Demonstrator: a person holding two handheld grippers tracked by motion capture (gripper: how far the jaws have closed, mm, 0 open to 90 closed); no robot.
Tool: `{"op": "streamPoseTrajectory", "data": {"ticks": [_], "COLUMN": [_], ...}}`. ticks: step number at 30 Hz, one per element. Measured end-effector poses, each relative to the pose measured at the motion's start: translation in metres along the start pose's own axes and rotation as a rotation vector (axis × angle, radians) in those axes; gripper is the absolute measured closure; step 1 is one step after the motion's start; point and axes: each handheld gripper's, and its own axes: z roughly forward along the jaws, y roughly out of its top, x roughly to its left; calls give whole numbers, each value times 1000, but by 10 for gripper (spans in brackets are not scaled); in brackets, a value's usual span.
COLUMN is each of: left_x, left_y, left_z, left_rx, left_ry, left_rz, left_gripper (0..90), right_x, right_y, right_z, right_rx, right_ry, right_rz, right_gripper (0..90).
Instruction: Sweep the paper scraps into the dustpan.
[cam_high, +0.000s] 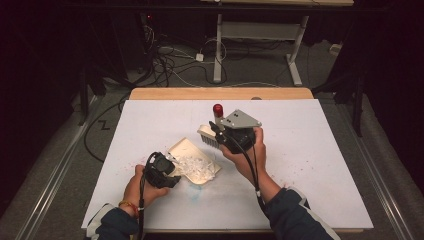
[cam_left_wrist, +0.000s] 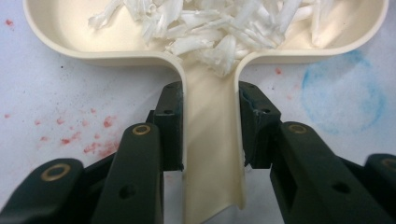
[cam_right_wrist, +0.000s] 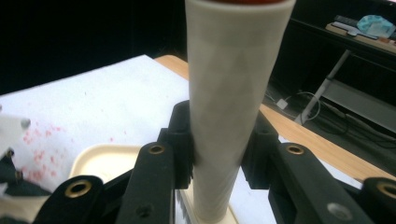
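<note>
Sweeping looks close to finished: the cream dustpan (cam_high: 192, 157) lies flat on the white table (cam_high: 310, 150) with a heap of white shreds (cam_high: 195, 165) already gathered in its tray. The left hand-held gripper (cam_high: 161, 170) is clamped on the dustpan's handle (cam_left_wrist: 212, 140), one jaw pressed to each side of it, at the end of the pan nearest the person. Just beyond the pan's far corner, the right hand-held gripper (cam_high: 220, 132) grips the pale handle of a brush (cam_high: 210, 132), red-capped end up and bristles down, seemingly lifted a little clear of the pan. Around the dustpan only faint red specks (cam_left_wrist: 74, 135) and a blue smudge (cam_left_wrist: 345, 93) mark the table; I see no loose shreds left outside. What remains, I would judge, is carrying the pan off to empty it and putting the brush down.
</note>
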Motion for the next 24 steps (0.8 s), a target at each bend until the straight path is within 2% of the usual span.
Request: {"op": "streamPoseTrajectory", "data": {"ticks": [2,4,6,11,13,15,21,24], "left_x": [1,2,3,2,2,3,4,5], "left_y": [-1,-3,-5,-5,-6,-6,-7,-8], "left_z": [-1,-2,-3,-3,-3,-3,-4,-4], "left_rx": [9,3,9,17,20,21,23,18], "left_ry": [1,2,3,10,6,6,7,3], "left_rz": [9,1,1,10,10,12,15,12], "left_gripper": [636,635,636,635,636,636,635,635], "right_x": [-4,-6,-7,-3,0,5,24,25], "right_y": [-5,-12,-18,-31,-35,-35,-29,-25], "right_z": [-6,-10,-15,-17,-17,-18,-14,-16], "right_rx": [18,31,37,68,65,61,47,15], "right_ry": [2,-5,-16,-12,27,51,119,183], "right_rz": [3,-3,-21,-29,-1,8,-28,-22], "right_gripper": [701,702,702,702,702,701,700,701]}}
